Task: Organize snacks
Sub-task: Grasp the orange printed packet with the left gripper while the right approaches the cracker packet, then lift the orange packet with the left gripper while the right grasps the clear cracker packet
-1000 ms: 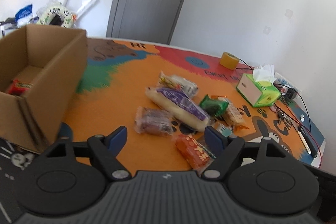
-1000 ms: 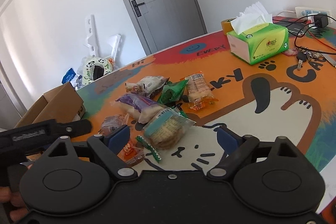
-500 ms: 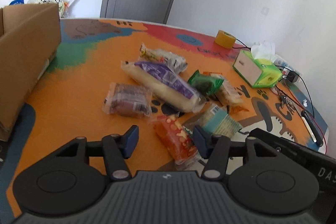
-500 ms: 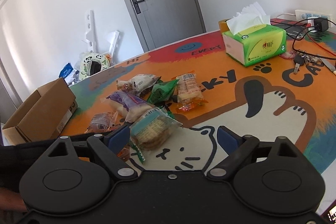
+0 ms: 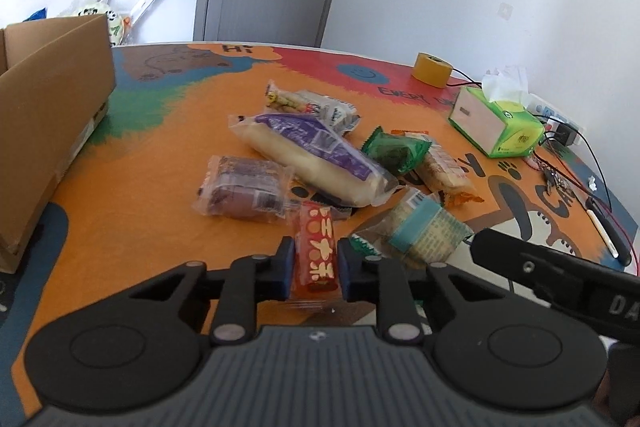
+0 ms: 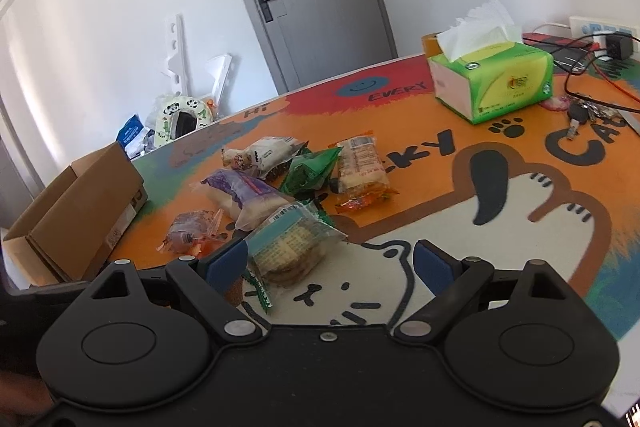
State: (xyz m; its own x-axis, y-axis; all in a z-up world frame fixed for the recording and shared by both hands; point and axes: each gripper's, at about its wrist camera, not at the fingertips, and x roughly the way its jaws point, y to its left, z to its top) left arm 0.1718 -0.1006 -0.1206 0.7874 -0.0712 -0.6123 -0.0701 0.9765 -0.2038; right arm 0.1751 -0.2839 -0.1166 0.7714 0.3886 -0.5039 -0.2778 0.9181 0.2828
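The desk (image 6: 460,239) covering carries printed words: "HI" near its far edge above a brown cartoon patch, "EVERY" in dark letters on the red band beside a blue smiley face, then large black letters "KY" and "CA" on the orange area near the tissue box (image 6: 494,83). The other gripper's black body (image 5: 560,283), seen in the left wrist view, shows white letters "DA". Print on the snack wrappers is too small to read

Left gripper (image 5: 314,269) pads closed against a red snack packet (image 5: 316,249) on the near table (image 5: 132,187); purple-labelled bread pack (image 5: 312,159) beyond; cardboard box (image 5: 48,131) far left; green tissue box (image 5: 496,125) far right.
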